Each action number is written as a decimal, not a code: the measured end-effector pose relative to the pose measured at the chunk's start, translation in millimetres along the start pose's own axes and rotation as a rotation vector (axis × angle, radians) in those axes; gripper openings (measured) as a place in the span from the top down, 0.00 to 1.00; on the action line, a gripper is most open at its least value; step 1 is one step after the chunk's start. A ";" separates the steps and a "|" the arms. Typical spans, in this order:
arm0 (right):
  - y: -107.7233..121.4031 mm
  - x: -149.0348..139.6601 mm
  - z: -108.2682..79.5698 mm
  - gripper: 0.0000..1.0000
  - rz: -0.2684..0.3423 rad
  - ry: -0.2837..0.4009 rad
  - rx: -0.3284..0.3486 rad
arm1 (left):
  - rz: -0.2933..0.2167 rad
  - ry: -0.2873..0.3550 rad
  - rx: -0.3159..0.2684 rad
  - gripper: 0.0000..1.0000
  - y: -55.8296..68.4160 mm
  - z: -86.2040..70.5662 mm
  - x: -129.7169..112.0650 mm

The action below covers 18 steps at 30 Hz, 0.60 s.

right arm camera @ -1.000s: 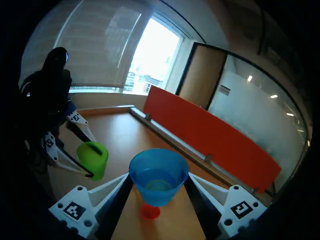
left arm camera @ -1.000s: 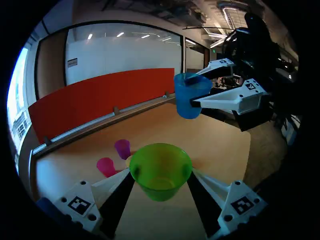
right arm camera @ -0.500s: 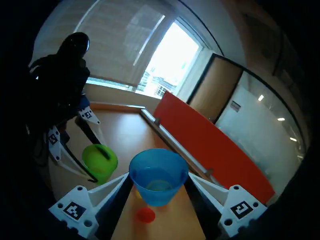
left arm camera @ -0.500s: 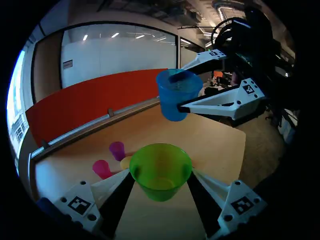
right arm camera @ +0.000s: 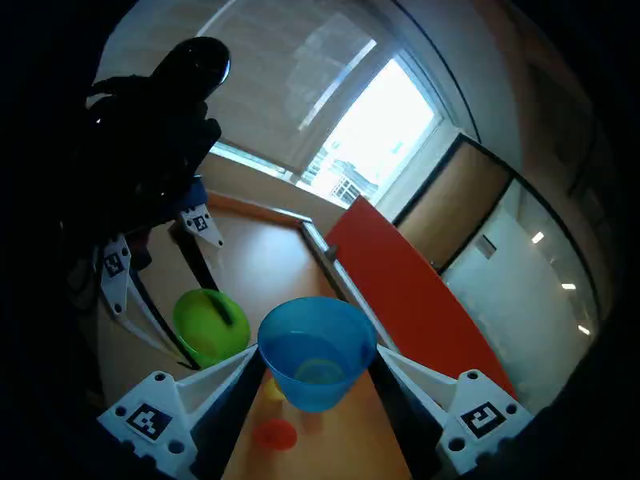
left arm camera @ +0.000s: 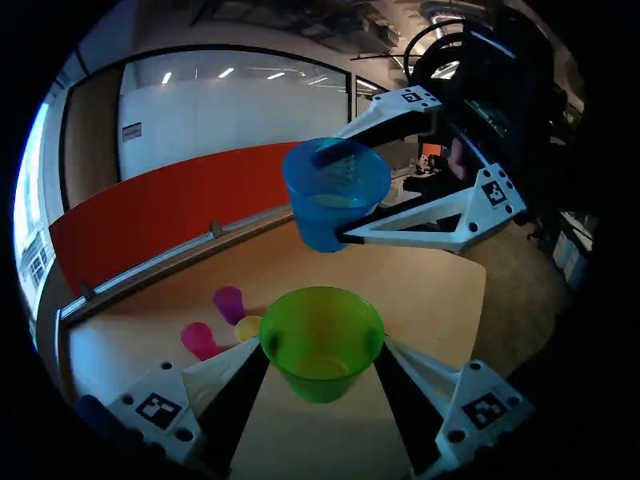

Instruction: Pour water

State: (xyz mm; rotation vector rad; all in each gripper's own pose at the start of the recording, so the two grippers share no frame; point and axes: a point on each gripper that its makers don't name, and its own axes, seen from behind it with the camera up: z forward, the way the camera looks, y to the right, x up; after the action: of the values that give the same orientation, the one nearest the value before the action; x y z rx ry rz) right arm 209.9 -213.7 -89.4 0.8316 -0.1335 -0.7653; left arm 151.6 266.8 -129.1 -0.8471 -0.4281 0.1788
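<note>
Cups staged for pouring, likely: right gripper fingers clamp blue cup, holding water, higher beside green cup, clamped upright by left gripper.

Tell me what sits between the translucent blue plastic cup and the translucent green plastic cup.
Nothing: in the left gripper view the gap between blue cup and green cup is open air, with wooden tabletop behind.

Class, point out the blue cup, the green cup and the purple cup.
blue cup (left arm camera: pixel 316 220): left gripper view, outer wall.
green cup (left arm camera: pixel 320 376): left gripper view, front wall.
purple cup (left arm camera: pixel 229 304): left gripper view, its side.
</note>
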 end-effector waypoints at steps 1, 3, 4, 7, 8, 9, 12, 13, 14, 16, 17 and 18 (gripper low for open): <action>-1.1 1.2 0.4 0.10 -0.011 0.001 0.003 | 0.000 0.001 -0.001 0.15 0.5 -0.3 0.3; -3.0 3.9 0.9 0.10 -0.030 0.003 0.008 | 0.001 0.002 -0.002 0.15 1.5 -0.9 0.8; -3.5 5.3 0.9 0.10 -0.037 0.005 0.010 | 0.000 0.002 -0.003 0.15 1.9 -1.2 1.1; -4.6 8.5 0.6 0.10 -0.060 0.009 0.013 | -0.001 0.004 -0.007 0.15 3.3 -1.9 1.9; -4.8 9.4 0.5 0.10 -0.068 0.009 0.014 | -0.002 0.004 -0.008 0.15 3.8 -2.2 2.1; -5.1 9.9 0.2 0.10 -0.078 0.009 0.014 | -0.003 0.005 -0.009 0.15 4.3 -2.5 2.1; -6.3 11.3 -1.0 0.10 -0.113 0.009 0.017 | -0.004 0.006 -0.013 0.15 5.8 -3.2 2.0; -6.9 11.9 -1.5 0.10 -0.126 0.009 0.018 | -0.003 0.006 -0.014 0.15 6.2 -3.3 1.7; -7.6 12.4 -2.0 0.10 -0.140 0.009 0.019 | -0.003 0.005 -0.015 0.15 6.7 -3.5 1.4; -9.0 13.6 -2.5 0.11 -0.163 0.010 0.021 | -0.002 0.006 -0.017 0.15 7.6 -3.9 1.1; -9.7 14.2 -2.7 0.10 -0.175 0.010 0.023 | -0.001 0.006 -0.018 0.15 8.1 -4.1 1.0; -10.3 14.8 -2.7 0.10 -0.184 0.011 0.023 | -0.001 0.006 -0.018 0.15 8.6 -4.3 0.9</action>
State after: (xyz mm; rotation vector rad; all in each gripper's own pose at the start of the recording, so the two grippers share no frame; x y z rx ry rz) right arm 216.0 -226.2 -101.2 0.8781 -0.0571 -0.9331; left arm 154.5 269.7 -137.9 -0.8653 -0.4253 0.1720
